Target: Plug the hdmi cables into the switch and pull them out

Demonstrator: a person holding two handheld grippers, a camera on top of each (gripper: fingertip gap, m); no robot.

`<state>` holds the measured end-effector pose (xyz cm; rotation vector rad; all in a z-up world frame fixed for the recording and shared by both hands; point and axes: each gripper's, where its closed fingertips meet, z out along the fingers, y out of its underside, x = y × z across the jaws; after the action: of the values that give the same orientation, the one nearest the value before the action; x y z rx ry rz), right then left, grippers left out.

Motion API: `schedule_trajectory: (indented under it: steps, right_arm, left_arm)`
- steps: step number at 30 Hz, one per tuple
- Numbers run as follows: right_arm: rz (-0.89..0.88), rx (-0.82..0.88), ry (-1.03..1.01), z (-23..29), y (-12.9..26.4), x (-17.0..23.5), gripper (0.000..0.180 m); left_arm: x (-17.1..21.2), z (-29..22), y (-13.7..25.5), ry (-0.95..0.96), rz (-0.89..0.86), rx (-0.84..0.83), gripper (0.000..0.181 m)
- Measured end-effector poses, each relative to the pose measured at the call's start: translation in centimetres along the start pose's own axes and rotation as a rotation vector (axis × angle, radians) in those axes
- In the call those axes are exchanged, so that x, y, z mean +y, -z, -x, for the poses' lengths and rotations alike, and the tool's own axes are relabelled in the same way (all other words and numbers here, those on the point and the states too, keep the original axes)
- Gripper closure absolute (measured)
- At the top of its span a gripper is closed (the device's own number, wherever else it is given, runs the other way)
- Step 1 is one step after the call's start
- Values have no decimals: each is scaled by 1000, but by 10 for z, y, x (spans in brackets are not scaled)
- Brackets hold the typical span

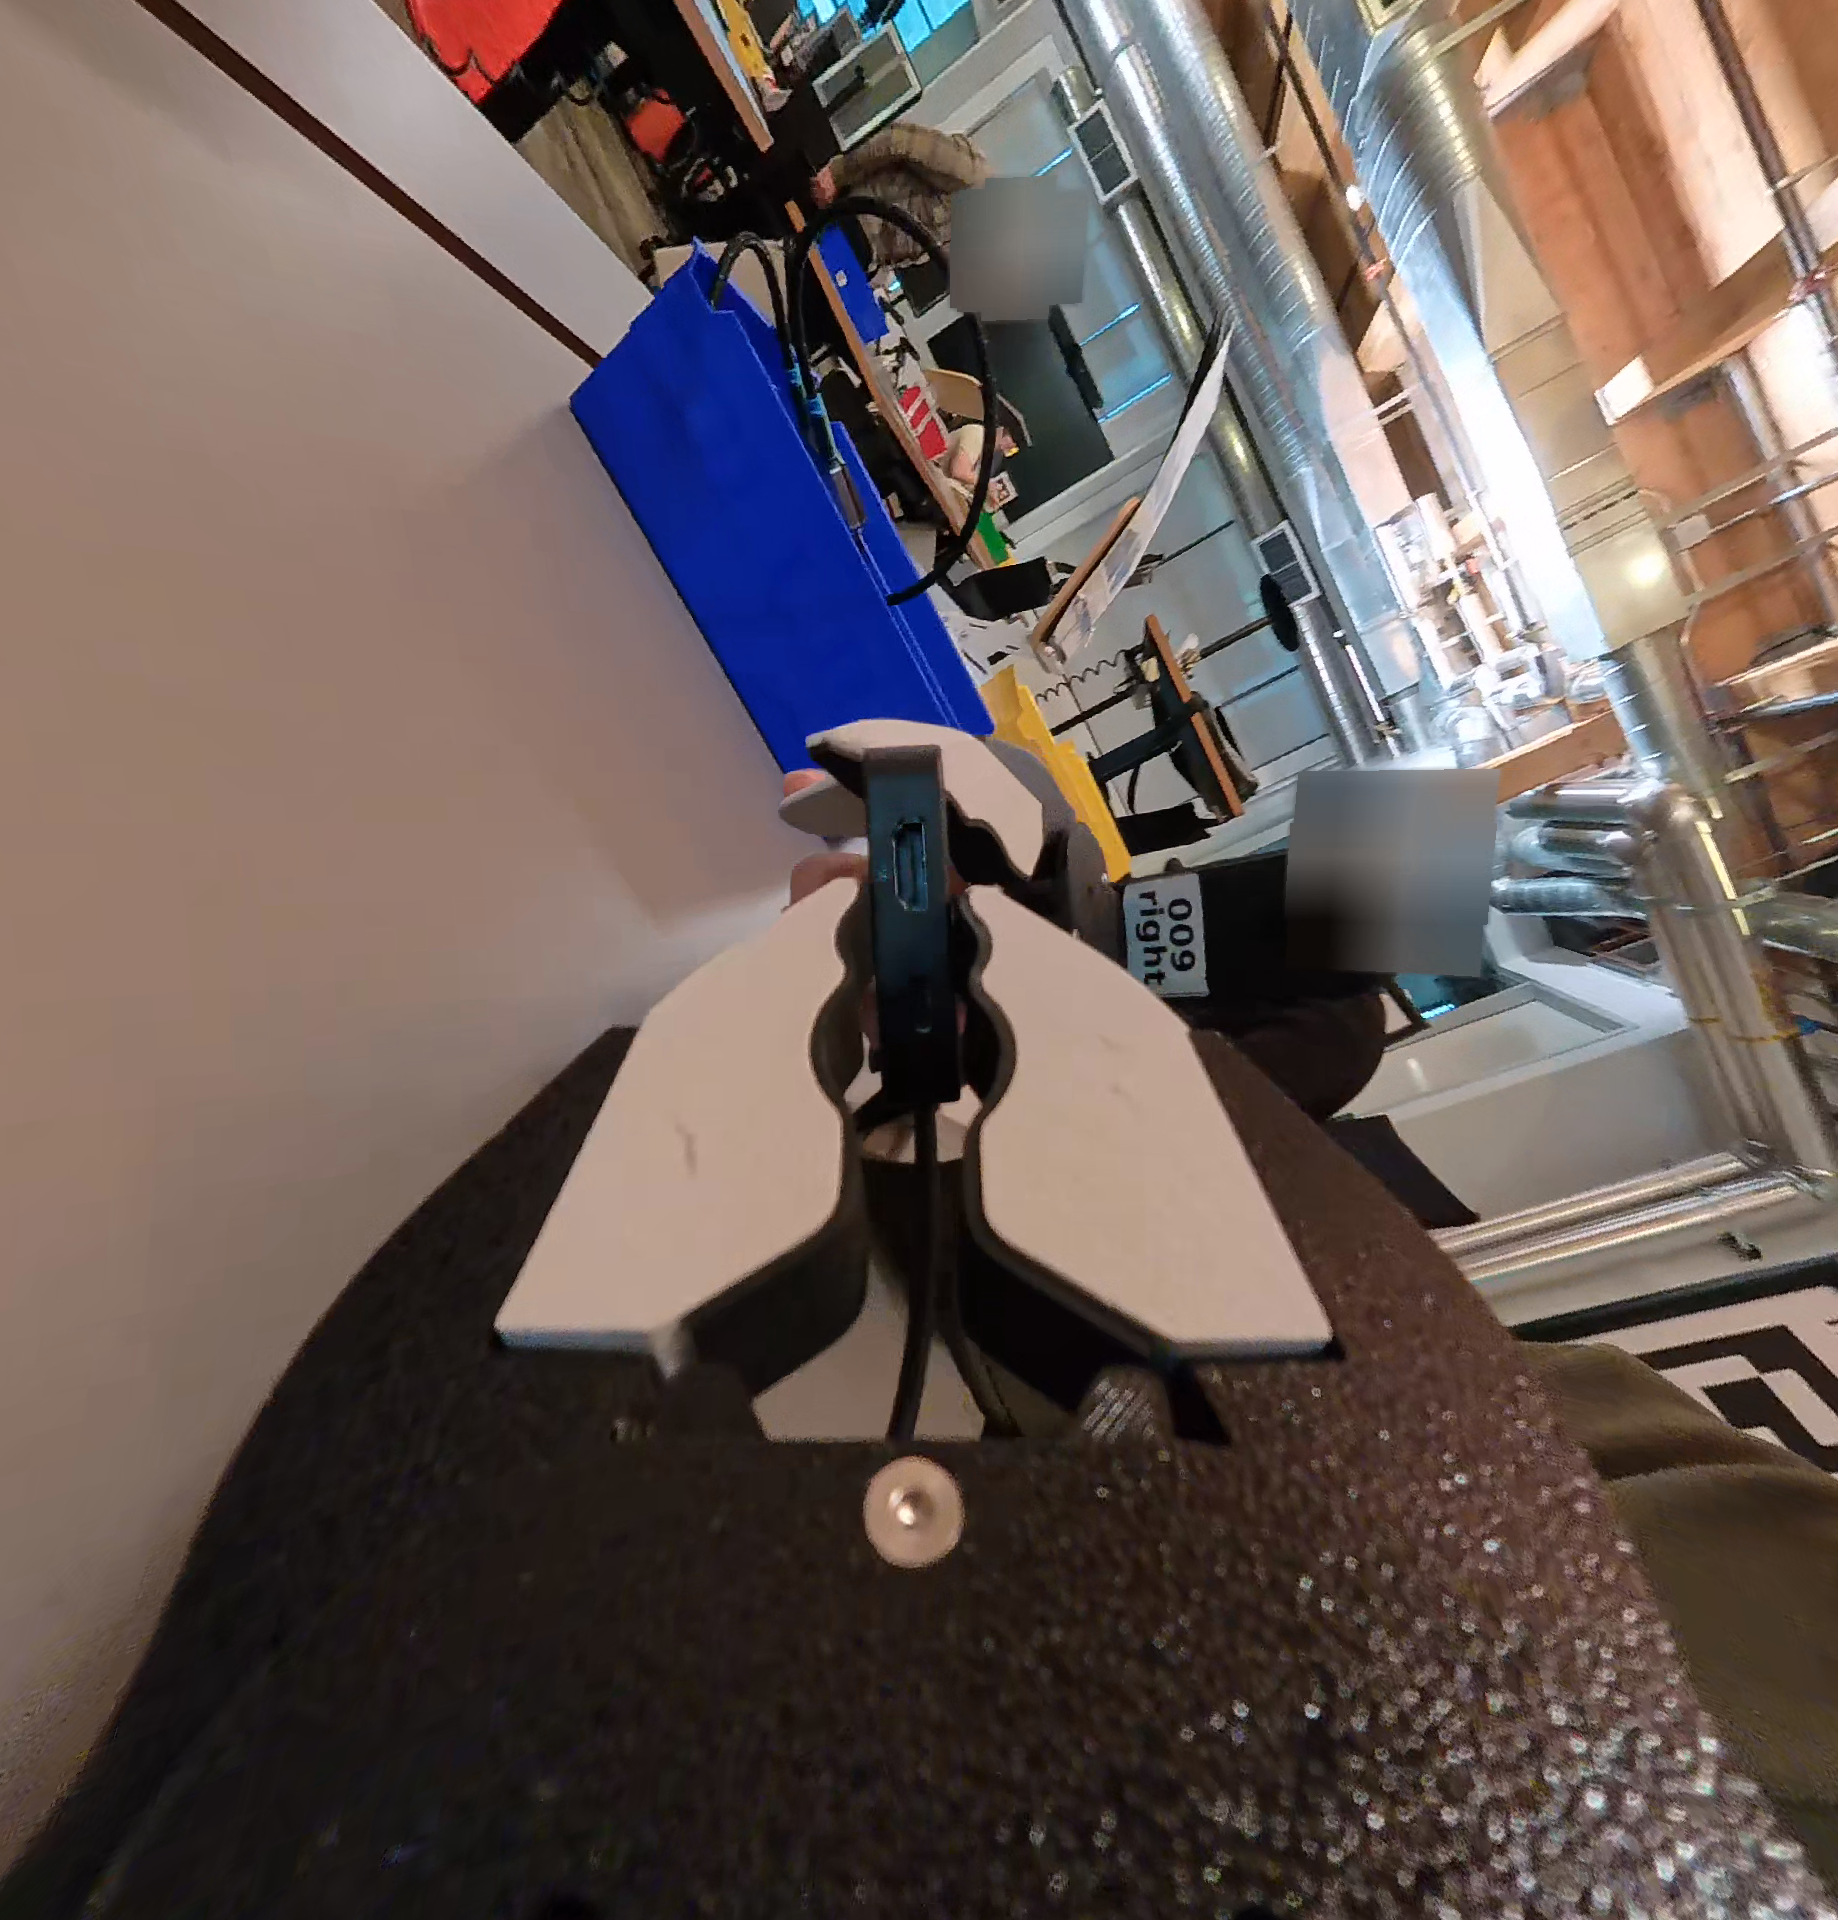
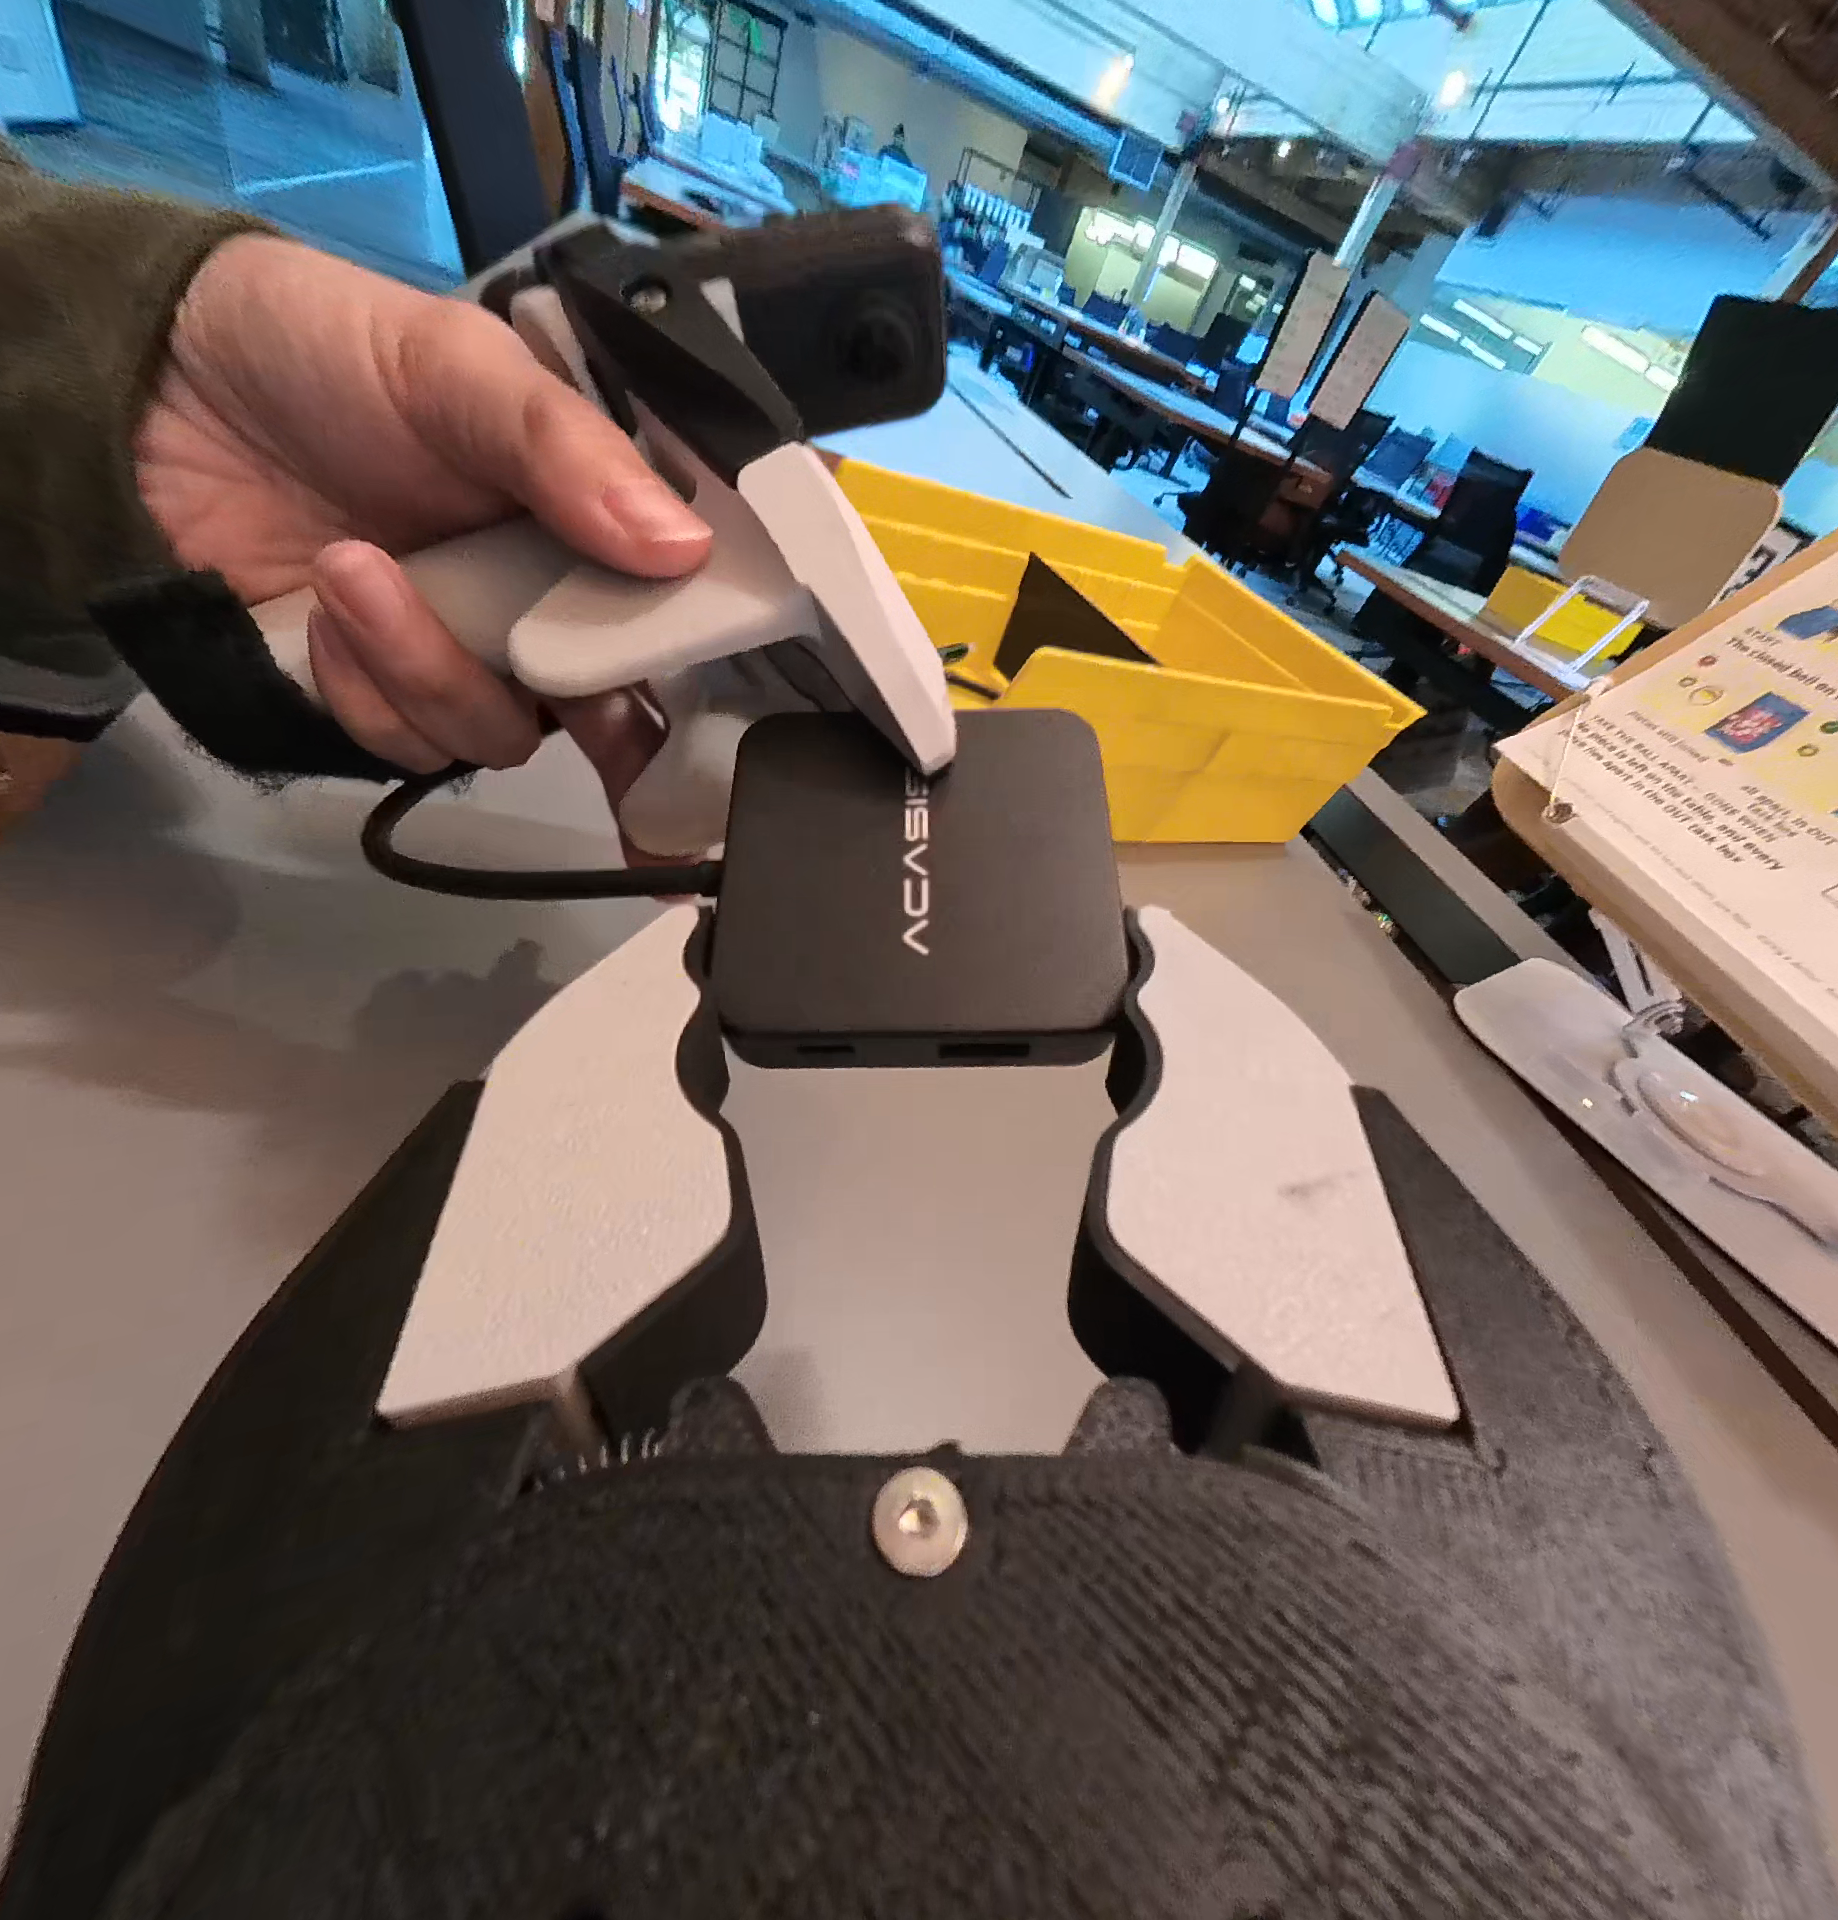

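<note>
HDMI switch (image 2: 910, 883), a small black box with a thin cable (image 2: 499, 873) off its side, sits pinched between both claws, left gripper (image 1: 910, 914) clamping its flat faces, right gripper (image 2: 920, 971) squeezing its edges, yellow bin (image 2: 1154, 665) just behind it.

Blue bin (image 1: 749, 499), yellow bin (image 2: 1154, 665), tilted instruction sheet (image 2: 1725, 727)

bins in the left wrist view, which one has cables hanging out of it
The tall blue plastic bin: black cables loop out over its rim. The low yellow plastic bin beside it shows none.
</note>
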<state>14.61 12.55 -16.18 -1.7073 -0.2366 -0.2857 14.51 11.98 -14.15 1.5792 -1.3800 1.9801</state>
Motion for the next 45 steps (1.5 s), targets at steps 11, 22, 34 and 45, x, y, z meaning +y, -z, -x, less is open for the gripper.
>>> schedule_trajectory:
  steps: [11, 22, 34, 45]
  right_arm:
    - [-42, -7, 1, 1, 1, 0, 107]
    - [-251, 99, -245, -43, 37, 7, 108]
    - [-315, 110, -314, -51, 48, 10, 108]
    - [-294, 69, -301, -46, 44, 11, 108]
  left_arm:
    - [1, -2, 2, -165, 23, -35, 164]
    - [-136, 76, 167, -666, 160, -982, 132]
    - [-158, 201, 242, -144, 722, -1381, 130]
    - [-142, 246, 256, 36, 869, -1514, 144]
